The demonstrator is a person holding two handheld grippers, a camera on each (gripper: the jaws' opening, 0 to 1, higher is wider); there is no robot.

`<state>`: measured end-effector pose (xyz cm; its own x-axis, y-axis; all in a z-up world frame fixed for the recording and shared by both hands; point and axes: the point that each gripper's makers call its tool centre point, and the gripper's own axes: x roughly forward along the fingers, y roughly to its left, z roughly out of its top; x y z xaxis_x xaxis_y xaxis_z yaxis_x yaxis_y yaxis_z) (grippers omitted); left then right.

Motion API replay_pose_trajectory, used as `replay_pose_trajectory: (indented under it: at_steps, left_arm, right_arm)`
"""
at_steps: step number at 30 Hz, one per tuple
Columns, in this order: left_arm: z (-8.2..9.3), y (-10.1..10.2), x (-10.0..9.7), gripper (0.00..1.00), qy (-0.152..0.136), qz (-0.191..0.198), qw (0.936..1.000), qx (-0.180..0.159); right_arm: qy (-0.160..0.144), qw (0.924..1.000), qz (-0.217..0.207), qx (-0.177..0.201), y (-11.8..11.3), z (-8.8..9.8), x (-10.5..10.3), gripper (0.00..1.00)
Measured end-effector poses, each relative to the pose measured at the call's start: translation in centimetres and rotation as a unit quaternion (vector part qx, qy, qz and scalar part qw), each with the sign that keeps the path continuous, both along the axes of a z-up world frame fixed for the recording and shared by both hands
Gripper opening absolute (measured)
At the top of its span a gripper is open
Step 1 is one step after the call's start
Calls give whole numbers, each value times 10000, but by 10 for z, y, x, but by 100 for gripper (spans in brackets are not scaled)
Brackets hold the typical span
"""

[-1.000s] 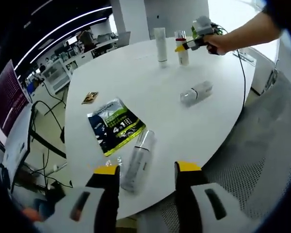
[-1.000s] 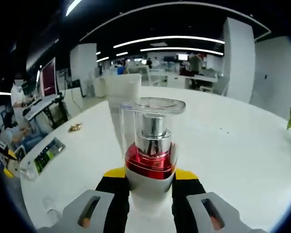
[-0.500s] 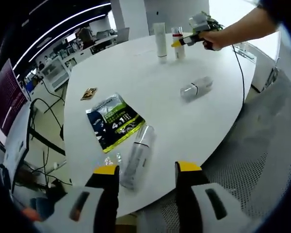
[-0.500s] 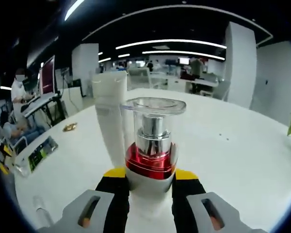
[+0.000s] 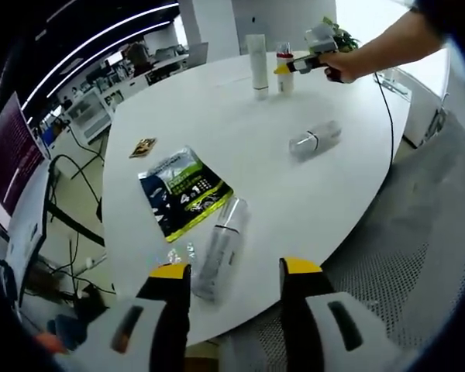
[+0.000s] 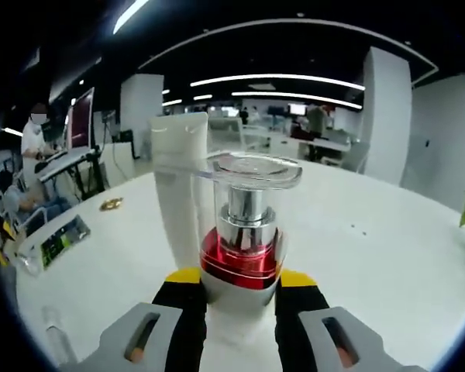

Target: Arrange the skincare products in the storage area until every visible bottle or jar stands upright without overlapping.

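Round white desk (image 5: 240,116) carries all items. Largest loose item: green/white sachet pack (image 5: 182,194), lying flat, near-left area; not a bottle. Just beside it, clear bottle (image 5: 221,248) lies on its side at near edge, between but beyond the left gripper (image 5: 236,271) tips. L gripper jaws wide apart, holding nothing, apparently lined up for that bottle. Second fallen bottle (image 5: 314,139) lies mid-desk, well apart from others. Tall white tube (image 6: 178,186) upright at far side. Right gripper (image 6: 236,279) jaws closed onto pump bottle w/ red collar (image 6: 244,225), held upright just beside tube, prob. to group standing items w/o overlap. Small brown object (image 5: 142,147) left of centre; type unclear. Judgement: two bottles not yet upright.
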<state>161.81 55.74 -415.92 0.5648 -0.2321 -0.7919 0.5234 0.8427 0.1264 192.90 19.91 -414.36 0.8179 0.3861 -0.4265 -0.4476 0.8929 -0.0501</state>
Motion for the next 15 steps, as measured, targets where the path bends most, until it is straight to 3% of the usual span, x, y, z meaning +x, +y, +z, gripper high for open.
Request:
replay_pose_trajectory:
  at_steps: [10, 15]
  left_arm:
    - [0, 0, 0, 41, -8, -8, 10000, 12]
    - [0, 1, 0, 41, -18, -10, 10000, 16]
  right_arm:
    - [-62, 10000, 53, -5, 0, 0, 1, 30]
    - [273, 9993, 220, -100, 1, -1, 2, 30]
